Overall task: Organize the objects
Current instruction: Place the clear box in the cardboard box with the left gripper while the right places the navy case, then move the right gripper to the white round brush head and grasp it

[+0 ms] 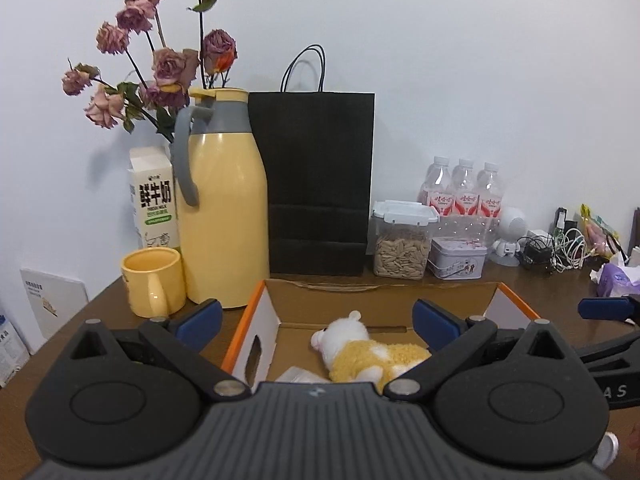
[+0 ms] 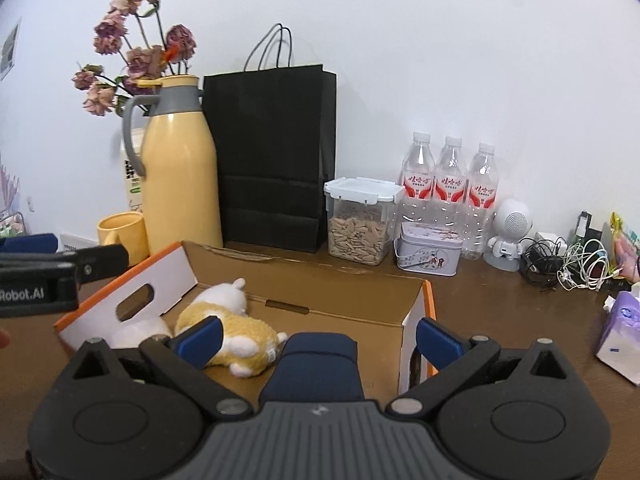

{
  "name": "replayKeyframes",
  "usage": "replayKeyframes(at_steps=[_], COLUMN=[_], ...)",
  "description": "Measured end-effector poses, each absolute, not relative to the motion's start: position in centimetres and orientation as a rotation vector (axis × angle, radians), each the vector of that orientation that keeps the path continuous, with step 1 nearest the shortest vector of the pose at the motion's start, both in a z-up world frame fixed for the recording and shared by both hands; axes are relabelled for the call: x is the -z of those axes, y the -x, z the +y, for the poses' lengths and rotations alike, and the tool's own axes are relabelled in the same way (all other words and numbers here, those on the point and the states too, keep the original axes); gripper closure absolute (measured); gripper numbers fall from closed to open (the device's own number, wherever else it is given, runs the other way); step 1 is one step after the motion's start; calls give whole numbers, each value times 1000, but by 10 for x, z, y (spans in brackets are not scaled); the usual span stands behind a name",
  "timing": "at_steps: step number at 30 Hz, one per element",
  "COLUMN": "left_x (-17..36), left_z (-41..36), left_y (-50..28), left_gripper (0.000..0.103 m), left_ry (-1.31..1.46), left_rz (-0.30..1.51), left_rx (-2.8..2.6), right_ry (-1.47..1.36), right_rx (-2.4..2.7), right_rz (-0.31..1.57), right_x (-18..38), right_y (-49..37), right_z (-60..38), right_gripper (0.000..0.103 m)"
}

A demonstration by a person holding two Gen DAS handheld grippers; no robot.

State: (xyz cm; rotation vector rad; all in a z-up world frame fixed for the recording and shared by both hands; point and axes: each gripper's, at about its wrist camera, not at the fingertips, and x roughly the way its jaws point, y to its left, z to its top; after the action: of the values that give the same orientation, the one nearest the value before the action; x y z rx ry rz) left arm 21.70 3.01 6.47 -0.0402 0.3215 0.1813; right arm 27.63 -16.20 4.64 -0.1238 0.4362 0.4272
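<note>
Cardboard box sits open on the brown table, in front of the black paper bag and the yellow jug. Inside the box lies a yellow and white plush toy. Both grippers hang over the box. The left gripper has its blue fingers spread wide and holds nothing. The right gripper is wide open too, with nothing pinched between its fingers.
</note>
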Motion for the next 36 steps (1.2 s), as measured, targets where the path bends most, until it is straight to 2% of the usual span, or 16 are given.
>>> replayKeyframes(at_steps=[10,22,31,36], left_x=[-68,-36,-13,-10], left_z=[34,48,64,64], left_y=[-160,-101,-86,-84], left_gripper=[0,0,0,0], left_ry=[32,48,96,102], left_rz=[354,475,549,553], left_rx=[-160,-160,-207,-197], right_ry=[120,129,119,102], right_rx=[-429,-408,-392,-393], right_rz=[439,516,619,623], right_x=[-48,-19,17,21], right_y=[-215,-158,-146,-148], right_z=[-188,-222,-242,-244], right_gripper=[0,0,0,5])
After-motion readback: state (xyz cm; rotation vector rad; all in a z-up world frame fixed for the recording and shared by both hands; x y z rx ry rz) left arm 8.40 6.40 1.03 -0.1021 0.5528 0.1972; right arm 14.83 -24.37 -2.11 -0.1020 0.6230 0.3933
